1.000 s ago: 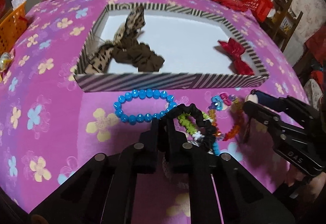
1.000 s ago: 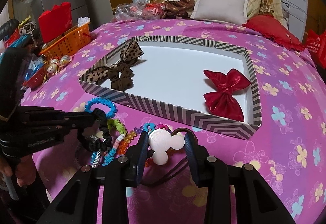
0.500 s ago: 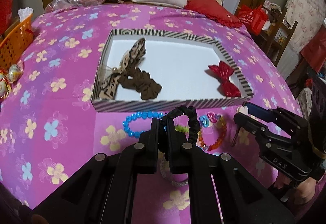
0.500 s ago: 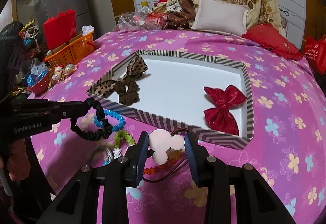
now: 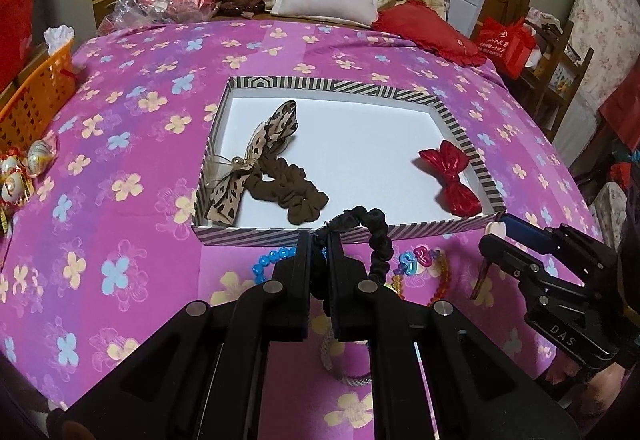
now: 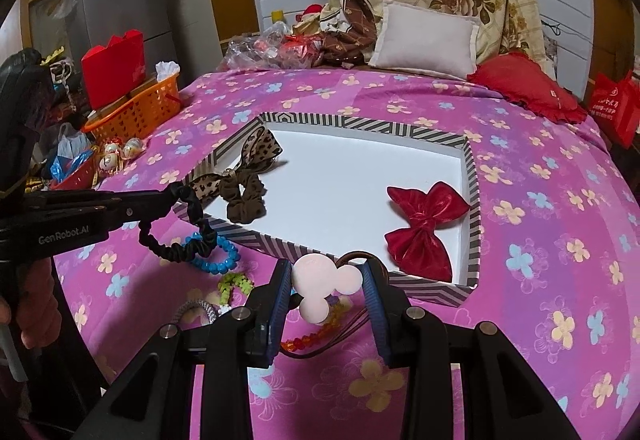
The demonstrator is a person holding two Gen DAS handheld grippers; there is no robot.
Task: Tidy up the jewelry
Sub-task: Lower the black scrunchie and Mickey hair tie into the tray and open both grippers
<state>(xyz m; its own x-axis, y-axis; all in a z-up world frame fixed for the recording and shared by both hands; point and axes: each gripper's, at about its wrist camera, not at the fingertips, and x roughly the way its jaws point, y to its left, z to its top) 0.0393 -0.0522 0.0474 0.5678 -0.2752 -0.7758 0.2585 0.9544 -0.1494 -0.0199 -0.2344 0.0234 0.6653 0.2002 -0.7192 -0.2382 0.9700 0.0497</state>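
The left tongs (image 5: 318,240) are clamped on a black scrunchie (image 5: 376,240), whose loop hangs free just short of the striped box (image 5: 460,230) on the bed (image 5: 120,128). If carried low, the dangling loop could catch the near wall and drag the light box, or snag the blue bead bracelet (image 6: 218,256) lying below it. Inside the box lie a leopard bow scrunchie (image 5: 260,156) and a red bow (image 5: 450,176), either of which a careless drop could cover. The right tongs (image 6: 326,286) pinch a pale three-lobed charm (image 6: 320,280) on a dark cord (image 6: 340,336); the rounded charm could slip out, and the trailing cord may hook the orange bead strand (image 6: 316,334) beneath.
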